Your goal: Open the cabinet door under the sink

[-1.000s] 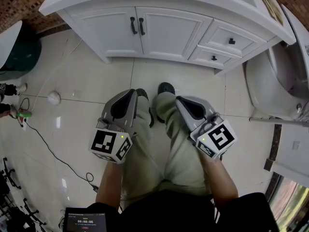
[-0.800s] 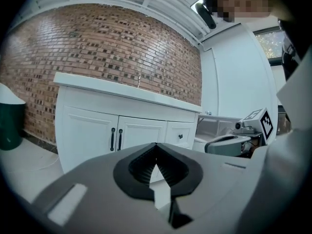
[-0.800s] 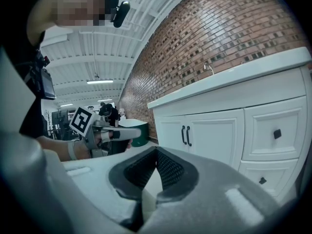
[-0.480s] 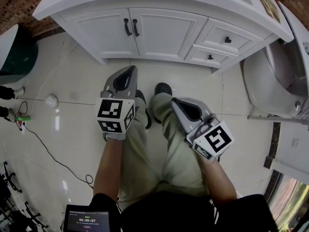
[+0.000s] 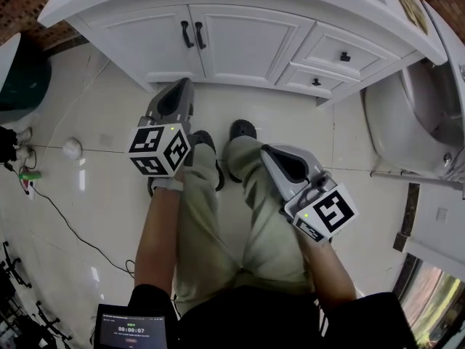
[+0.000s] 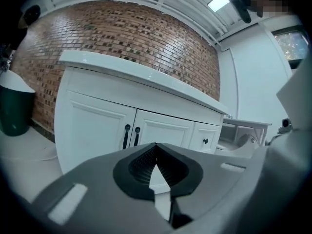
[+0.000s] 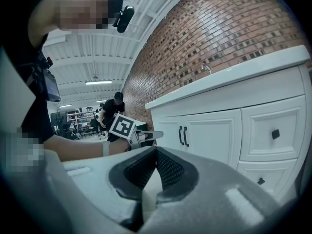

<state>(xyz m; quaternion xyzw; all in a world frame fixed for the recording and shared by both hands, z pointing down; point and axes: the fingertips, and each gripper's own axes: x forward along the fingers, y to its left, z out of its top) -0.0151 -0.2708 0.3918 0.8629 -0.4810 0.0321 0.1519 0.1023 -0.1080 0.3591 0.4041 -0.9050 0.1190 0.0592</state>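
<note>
The white cabinet under the sink has two doors, the left door (image 5: 142, 38) and the right door (image 5: 247, 46), both closed. Two black vertical handles (image 5: 185, 33) (image 5: 198, 35) sit side by side at the seam, and the left gripper view shows them too (image 6: 126, 135). My left gripper (image 5: 183, 84) (image 6: 156, 145) is shut and empty; it points at the cabinet, short of the handles and touching nothing. My right gripper (image 5: 266, 150) (image 7: 156, 149) is held lower over the person's right leg, also shut and empty. The handles (image 7: 180, 135) show in the right gripper view.
Two small drawers (image 5: 341, 55) (image 5: 316, 82) lie to the right of the doors. A toilet (image 5: 407, 122) stands at the right, a dark green bin (image 5: 22, 75) at the left. A cable (image 5: 73, 224) and a white round object (image 5: 71, 148) lie on the tiled floor.
My left gripper has moved forward from beside the knee toward the cabinet doors, staying shut. The right gripper has kept its place.
</note>
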